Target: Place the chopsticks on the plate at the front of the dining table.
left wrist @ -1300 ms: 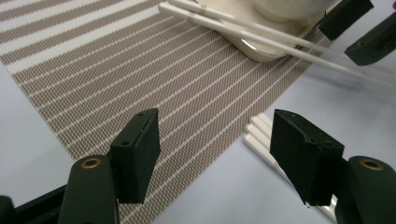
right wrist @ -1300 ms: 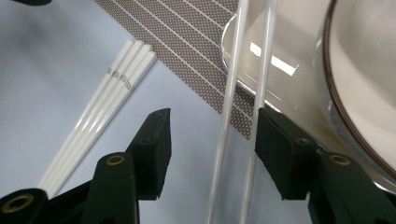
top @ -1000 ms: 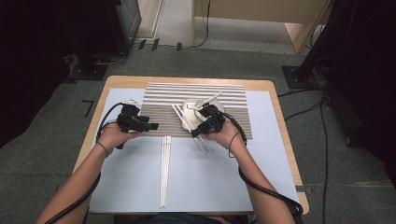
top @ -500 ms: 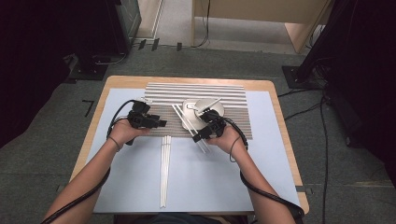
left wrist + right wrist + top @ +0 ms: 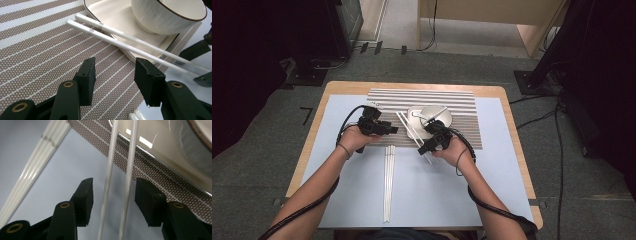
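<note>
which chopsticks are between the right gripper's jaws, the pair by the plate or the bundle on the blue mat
The pair of white chopsticks leaning on the white plate's edge; they run between the right gripper jaws. The white bundle lies apart, flat on the blue mat.

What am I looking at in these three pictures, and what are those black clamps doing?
A person at a table holds a two-jaw gripper in each hand. The wide picture comes from a camera above. The two close-ups come from cameras riding on the grippers, looking along their black jaws. On the striped placemat a bowl stands on a square plate, with a pair of white chopsticks leaning on the plate. More chopsticks lie on the blue mat. The left gripper is open and holds nothing. The right gripper has just been closing its jaws around the pair, without pinching it yet.
</note>
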The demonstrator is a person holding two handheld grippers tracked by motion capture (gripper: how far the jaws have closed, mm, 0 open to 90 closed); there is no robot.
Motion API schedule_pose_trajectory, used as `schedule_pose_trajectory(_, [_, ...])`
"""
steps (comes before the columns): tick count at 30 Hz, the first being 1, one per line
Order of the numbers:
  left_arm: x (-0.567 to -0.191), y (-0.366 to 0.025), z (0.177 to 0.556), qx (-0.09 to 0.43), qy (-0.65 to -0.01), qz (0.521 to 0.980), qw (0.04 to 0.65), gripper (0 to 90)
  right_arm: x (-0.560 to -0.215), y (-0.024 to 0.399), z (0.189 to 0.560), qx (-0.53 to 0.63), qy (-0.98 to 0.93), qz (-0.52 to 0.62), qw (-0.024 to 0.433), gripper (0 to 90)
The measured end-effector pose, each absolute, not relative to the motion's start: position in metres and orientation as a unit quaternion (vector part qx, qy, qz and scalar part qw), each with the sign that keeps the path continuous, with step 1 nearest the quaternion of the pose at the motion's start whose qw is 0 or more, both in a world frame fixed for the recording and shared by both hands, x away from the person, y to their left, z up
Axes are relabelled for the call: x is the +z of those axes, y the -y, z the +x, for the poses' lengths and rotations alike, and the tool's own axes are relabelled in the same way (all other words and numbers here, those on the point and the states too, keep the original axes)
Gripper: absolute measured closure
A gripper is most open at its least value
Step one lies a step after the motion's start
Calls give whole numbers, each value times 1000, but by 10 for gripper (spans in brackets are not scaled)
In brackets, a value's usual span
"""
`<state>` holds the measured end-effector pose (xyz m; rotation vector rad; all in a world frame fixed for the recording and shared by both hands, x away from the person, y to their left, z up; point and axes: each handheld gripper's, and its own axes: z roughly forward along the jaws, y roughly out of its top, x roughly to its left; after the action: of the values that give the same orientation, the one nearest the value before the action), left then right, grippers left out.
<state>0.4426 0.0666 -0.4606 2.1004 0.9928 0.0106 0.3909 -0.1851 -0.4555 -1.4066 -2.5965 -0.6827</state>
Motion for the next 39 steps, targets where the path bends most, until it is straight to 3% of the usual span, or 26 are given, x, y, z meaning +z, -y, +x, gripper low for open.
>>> schedule_pose_trajectory(13, [-468, -55, 448, 4, -384, 836, 391, 457, -459, 181, 391, -221, 851, -473, 58, 617])
schedule_pose_trajectory(39, [-478, -33, 453, 9, -375, 844, 383, 436, -461, 175, 393, -217, 849, -476, 68, 737])
